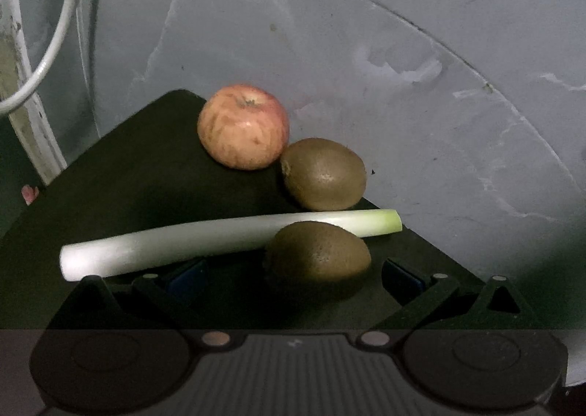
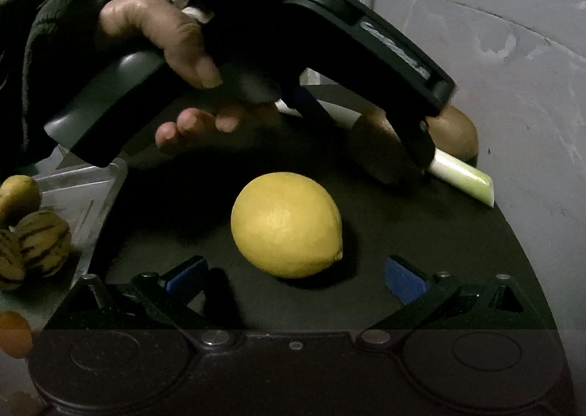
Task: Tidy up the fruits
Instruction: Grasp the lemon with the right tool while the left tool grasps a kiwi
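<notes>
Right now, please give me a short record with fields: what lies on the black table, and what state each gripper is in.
surface: black table
fruits: apple, two kiwis, lemon
non-fruit: leek stalk
left gripper: open, around the near kiwi
right gripper: open, lemon just ahead
side: tray with striped fruits

A black surface (image 1: 128,174) with a matte top carries the things, its far edge set against a grey scuffed wall (image 1: 403,49). On it lie a red-streaked apple (image 1: 243,126), a kiwi (image 1: 324,174) touching the apple's side, a pale leek stalk (image 1: 205,242) lying across, and a second kiwi (image 1: 318,256) just in front of the stalk, touching it. The right wrist view shows a yellow lemon (image 2: 286,224) resting alone on the same surface, apart from the stalk. At the left edge stands a clear tray (image 2: 82,192).
</notes>
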A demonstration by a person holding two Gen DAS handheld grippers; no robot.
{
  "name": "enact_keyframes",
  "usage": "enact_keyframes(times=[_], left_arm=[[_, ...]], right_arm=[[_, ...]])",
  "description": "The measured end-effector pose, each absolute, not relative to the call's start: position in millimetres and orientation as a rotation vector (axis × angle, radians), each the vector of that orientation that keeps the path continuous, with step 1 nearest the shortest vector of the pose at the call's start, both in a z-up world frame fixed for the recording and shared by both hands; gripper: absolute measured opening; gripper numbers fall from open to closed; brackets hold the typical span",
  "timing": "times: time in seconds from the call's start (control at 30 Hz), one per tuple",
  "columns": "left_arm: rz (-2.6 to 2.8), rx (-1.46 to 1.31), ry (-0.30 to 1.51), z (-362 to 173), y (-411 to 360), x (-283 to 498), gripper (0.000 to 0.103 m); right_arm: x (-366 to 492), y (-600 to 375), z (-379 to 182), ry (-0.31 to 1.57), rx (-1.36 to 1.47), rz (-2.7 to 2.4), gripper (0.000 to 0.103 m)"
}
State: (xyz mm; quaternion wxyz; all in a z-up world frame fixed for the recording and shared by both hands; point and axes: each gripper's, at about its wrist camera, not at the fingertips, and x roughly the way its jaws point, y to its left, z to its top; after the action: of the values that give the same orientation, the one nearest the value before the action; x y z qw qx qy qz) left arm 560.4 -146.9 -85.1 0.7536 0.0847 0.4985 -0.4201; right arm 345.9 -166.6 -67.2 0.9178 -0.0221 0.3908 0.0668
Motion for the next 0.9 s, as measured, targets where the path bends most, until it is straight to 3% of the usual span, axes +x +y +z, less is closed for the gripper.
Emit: enact_keyframes(times=[0.1, 0.33, 0.5, 0.6, 0.9], left_arm=[[-0.916, 0.195, 1.068, -88, -150, 560, 0.102], [-0.884, 0.196, 1.035, -90, -149, 555, 0.097], [-0.895, 0.157, 1.032, -89, -149, 551, 0.083], [-0.925, 0.118, 1.048, -88, -148, 551, 0.066], [-0.878, 0.073, 1.063, -87, -143, 545, 0.065]], right_arm=[[350, -163, -69, 0.795, -0.08, 0.139, 0.101], [352, -155, -69, 0.756, -0.09, 0.146, 0.087], [349, -152, -67, 0.734, -0.088, 0.14, 0.07], [346, -152, -66, 0.725, -0.085, 0.127, 0.061], [334, -150, -64, 0.719, -0.066, 0.096, 0.06]])
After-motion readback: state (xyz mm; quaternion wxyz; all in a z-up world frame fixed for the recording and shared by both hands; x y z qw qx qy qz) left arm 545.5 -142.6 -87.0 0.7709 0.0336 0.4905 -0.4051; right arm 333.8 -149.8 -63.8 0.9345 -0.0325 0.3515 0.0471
